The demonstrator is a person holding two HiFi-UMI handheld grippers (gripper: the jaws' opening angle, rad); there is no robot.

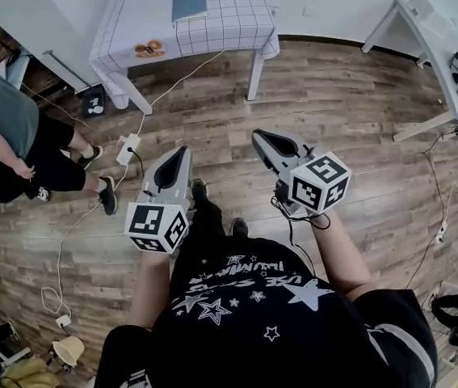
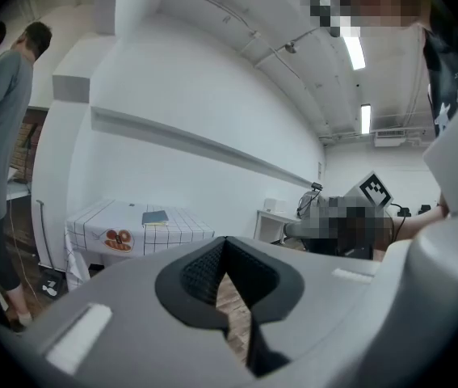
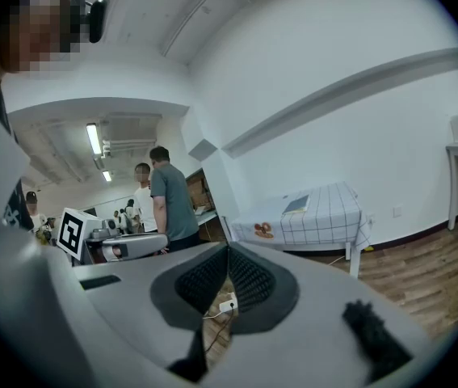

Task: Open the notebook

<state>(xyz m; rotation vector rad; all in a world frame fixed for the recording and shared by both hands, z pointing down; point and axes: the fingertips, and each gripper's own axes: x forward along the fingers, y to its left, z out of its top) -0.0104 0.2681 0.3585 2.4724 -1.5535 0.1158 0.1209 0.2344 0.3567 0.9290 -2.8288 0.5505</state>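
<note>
A blue-grey notebook (image 1: 190, 4) lies shut on a table (image 1: 237, 27) with a checked white cloth, far ahead across the wooden floor. It also shows small in the left gripper view, notebook (image 2: 155, 217), and in the right gripper view, notebook (image 3: 297, 204). My left gripper (image 1: 183, 150) and right gripper (image 1: 256, 137) are held side by side at waist height, well short of the table. Both are shut with nothing between the jaws. Each points toward the table, a little below level.
An orange printed item (image 1: 149, 48) lies on the cloth's left part. A person in grey (image 1: 2, 136) stands at the left. A power strip (image 1: 128, 149) and cables lie on the floor. White desks (image 1: 422, 47) stand at the right.
</note>
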